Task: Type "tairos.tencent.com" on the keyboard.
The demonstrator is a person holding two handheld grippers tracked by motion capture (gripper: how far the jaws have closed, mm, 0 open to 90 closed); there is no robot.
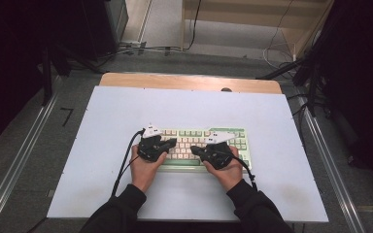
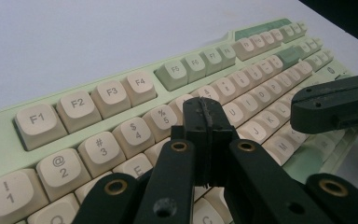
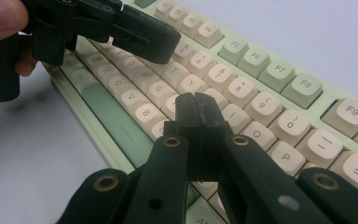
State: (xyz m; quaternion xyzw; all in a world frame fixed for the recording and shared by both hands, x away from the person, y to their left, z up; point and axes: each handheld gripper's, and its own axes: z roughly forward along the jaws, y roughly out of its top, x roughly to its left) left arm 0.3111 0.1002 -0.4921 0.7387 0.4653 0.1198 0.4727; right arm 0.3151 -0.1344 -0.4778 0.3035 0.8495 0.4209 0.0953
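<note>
1. Here, the keyboard lay near the middle of the white table, pale green with cream keys and green accent keys.
2. Your left gripper hovered over its left half, jaws pressed together, empty.
3. Your right gripper was likewise closed above the letter keys, possibly touching one.

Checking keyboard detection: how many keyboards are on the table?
1. A single green-and-cream keyboard lies near the middle of the white table, under both grippers: left gripper over its left half, right gripper over its right half.
</note>
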